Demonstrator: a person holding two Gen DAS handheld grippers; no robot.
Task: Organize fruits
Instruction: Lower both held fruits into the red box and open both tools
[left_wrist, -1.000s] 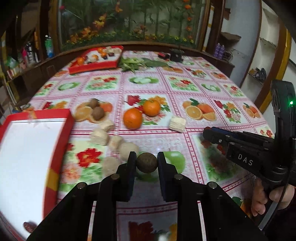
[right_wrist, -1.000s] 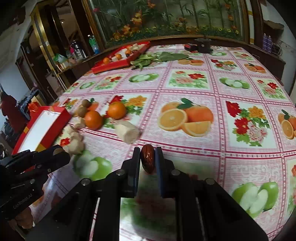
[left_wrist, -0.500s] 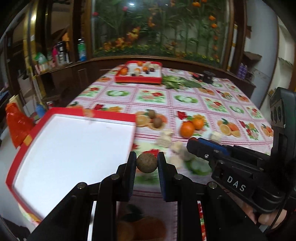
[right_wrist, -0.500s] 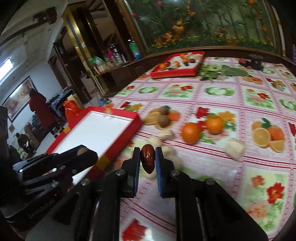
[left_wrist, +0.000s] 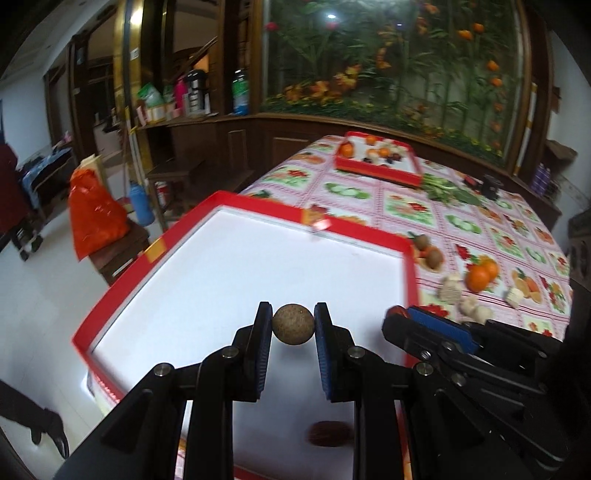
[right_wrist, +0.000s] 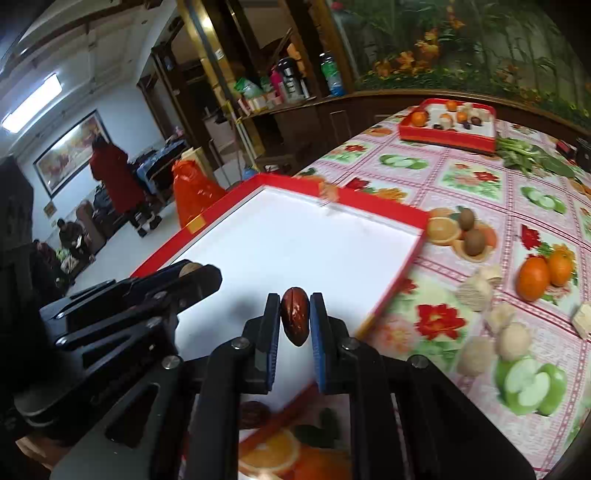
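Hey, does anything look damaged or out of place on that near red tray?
Yes. The near red tray's far rim carries a torn, peeling scrap of red wrapping sticking up. One dark date already lies inside, near the front edge; otherwise the tray looks clean.

Patterned table (right_wrist: 476, 177), red trays (right_wrist: 391, 218), oranges (right_wrist: 532, 278)

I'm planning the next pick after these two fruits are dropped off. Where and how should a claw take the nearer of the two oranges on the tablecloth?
Grip the nearer orange across its widest middle, coming down from above. It is round, so any pair of opposite sides would serve, but the second orange sits against its far-right side and a pale chunk lies close on its left; turn the fingers so they drop into the free gaps.
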